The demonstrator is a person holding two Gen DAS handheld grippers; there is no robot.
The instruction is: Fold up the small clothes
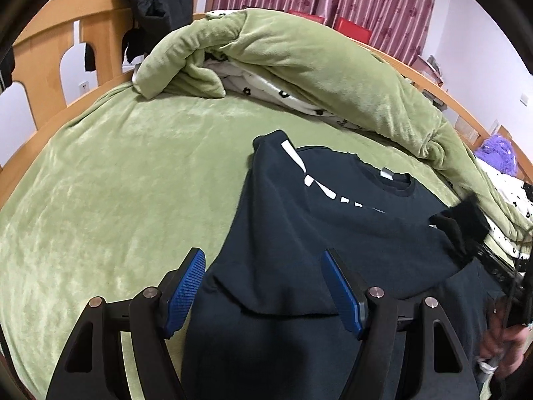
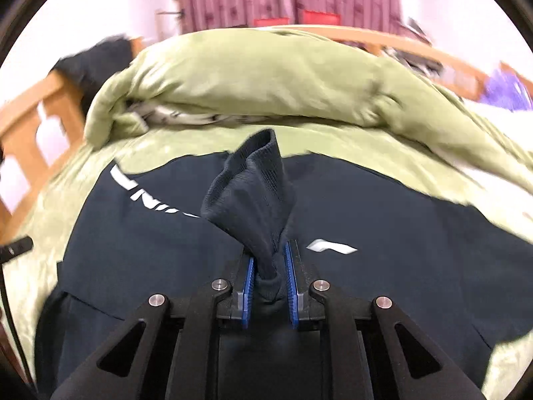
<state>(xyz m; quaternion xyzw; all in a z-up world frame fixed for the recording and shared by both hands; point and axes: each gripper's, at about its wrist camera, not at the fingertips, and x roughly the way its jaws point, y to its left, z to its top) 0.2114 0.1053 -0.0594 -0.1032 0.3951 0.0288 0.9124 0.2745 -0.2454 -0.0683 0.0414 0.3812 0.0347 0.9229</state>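
A: Blue ribbed pads are sitting nearest the lens in both views. What is each claw doing?

B: On the left gripper [image 1: 263, 288] the pads are standing wide apart with nothing between them, hovering over the near left edge of the dark navy cotton sweatshirt with white lettering [image 1: 333, 233]. The right gripper [image 2: 269, 276] is pinching a bunched dark ribbed sleeve cuff [image 2: 253, 193], which is fanning upward from between its pads.

A: Where is the garment lying?

B: It is lying on the pale green plush bedsheet [image 1: 126, 180], toward the right near part of the bed, collar pointing far. Its left edge is running from near the left pad up to a folded corner; its far edge is stopping short of the rolled green plush quilt with white flowered lining [image 1: 299, 63].

A: And open room?

B: Bare sheet is spreading left of the sweatshirt out to the curved light wooden bed frame [image 1: 43, 60]. On the far side the quilt is closing things in, with only a narrow strip of sheet between it and the collar. A black garment [image 1: 153, 3] is hanging over the frame at far left.
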